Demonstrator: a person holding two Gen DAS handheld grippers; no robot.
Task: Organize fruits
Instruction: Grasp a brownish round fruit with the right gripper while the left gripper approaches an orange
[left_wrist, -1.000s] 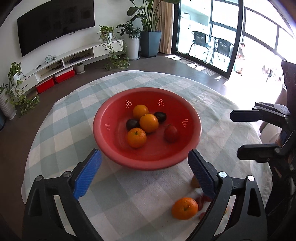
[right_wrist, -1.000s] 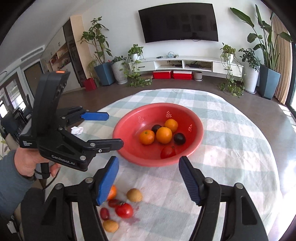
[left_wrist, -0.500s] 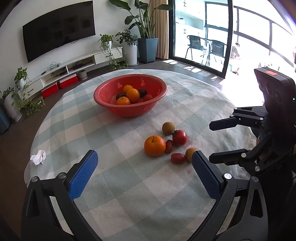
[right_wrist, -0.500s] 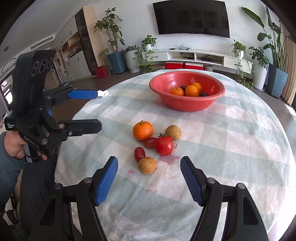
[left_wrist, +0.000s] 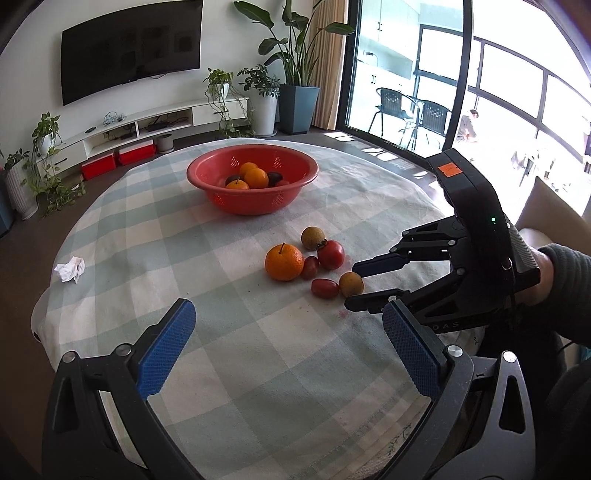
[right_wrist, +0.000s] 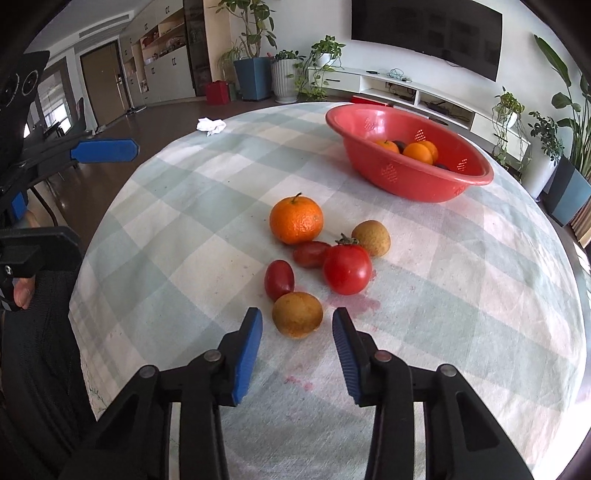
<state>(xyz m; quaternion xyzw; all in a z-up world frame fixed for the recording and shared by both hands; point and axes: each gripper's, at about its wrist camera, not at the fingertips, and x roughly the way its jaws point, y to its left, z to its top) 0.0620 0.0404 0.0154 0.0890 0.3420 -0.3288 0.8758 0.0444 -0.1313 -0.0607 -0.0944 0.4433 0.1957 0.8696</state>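
A red bowl (left_wrist: 221, 173) (right_wrist: 476, 173) holds oranges and dark fruits at the far side of the table. Loose fruit lies mid-table: an orange (right_wrist: 296, 220) (left_wrist: 283, 262), a red tomato (right_wrist: 347, 268), two small oblong tomatoes (right_wrist: 279, 279), and two tan round fruits. My right gripper (right_wrist: 297, 325) (left_wrist: 352, 284) is open, its fingers on either side of the nearer tan fruit (right_wrist: 297, 314) (left_wrist: 351, 283), not touching it. My left gripper (left_wrist: 288, 328) is open and empty, above the table's near edge.
The round table has a pale checked cloth (left_wrist: 229, 350) with reddish stains near the fruit. A crumpled white tissue (left_wrist: 70, 268) (right_wrist: 210, 125) lies at the table's left edge. A TV unit, plants and glass doors stand beyond.
Both grippers pulled back from the bowl. The right gripper then came down to the loose fruit and narrowed its jaws around the tan fruit.
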